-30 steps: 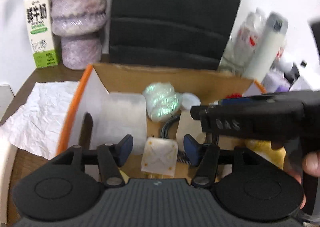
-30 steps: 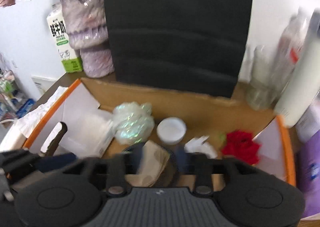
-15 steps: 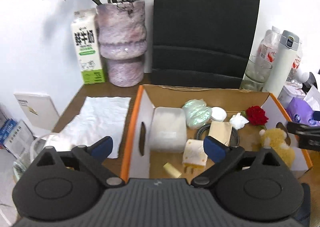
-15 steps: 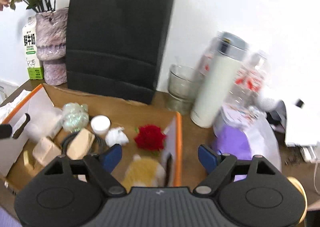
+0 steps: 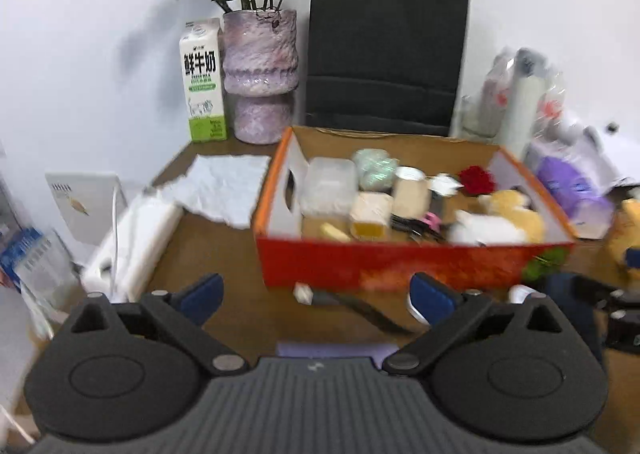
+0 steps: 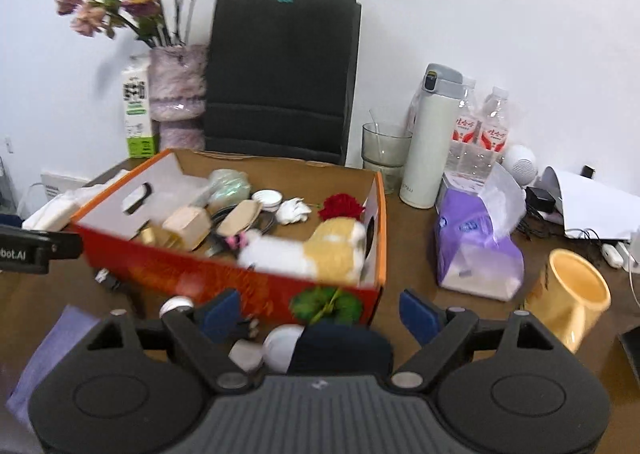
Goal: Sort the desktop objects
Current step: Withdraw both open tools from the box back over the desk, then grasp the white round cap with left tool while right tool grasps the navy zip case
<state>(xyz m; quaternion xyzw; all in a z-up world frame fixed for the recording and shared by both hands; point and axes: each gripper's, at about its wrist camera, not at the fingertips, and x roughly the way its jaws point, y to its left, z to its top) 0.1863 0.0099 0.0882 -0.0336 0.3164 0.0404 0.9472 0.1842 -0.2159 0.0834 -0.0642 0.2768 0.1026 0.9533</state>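
Both claws, left (image 5: 316, 290) and right (image 6: 320, 314), gape wide w/ nothing held. White bulb (image 6: 280, 346), just below your right claw, is prob. light, slick, fragile: take it round the middle, gently.

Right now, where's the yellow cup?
In the right wrist view, the yellow cup stands on the desk at the right, beside the purple tissue pack.
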